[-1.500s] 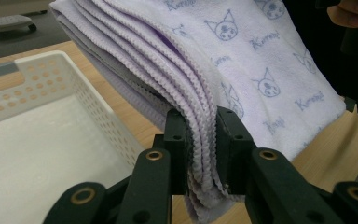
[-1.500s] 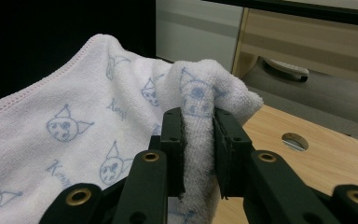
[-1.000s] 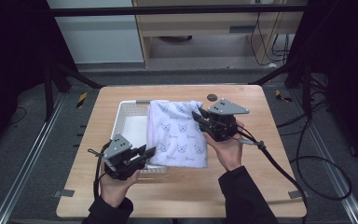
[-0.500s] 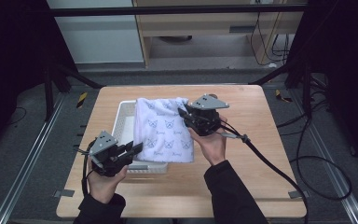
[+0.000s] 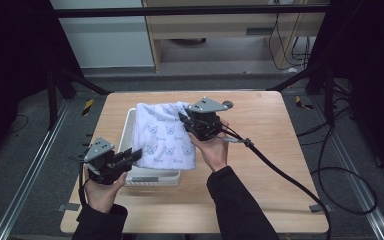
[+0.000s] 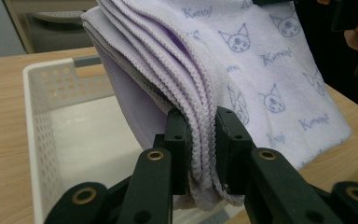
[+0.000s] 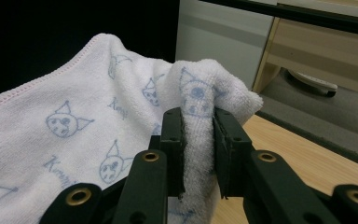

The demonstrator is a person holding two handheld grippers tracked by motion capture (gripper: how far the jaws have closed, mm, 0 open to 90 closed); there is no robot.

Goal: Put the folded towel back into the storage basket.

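left gripper (image 5: 130, 157) pinching folded towel (image 5: 165, 135) edge, at basket (image 5: 128, 122) near rim | right gripper (image 5: 184, 120) pinching towel corner, above basket far end | towel draped over basket

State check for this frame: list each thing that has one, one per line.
Towel: folded, held up over the basket by both grippers.
Basket: upright on the table, nothing visible inside.
Left gripper: shut on the towel's layered edge.
Right gripper: shut on a towel corner.
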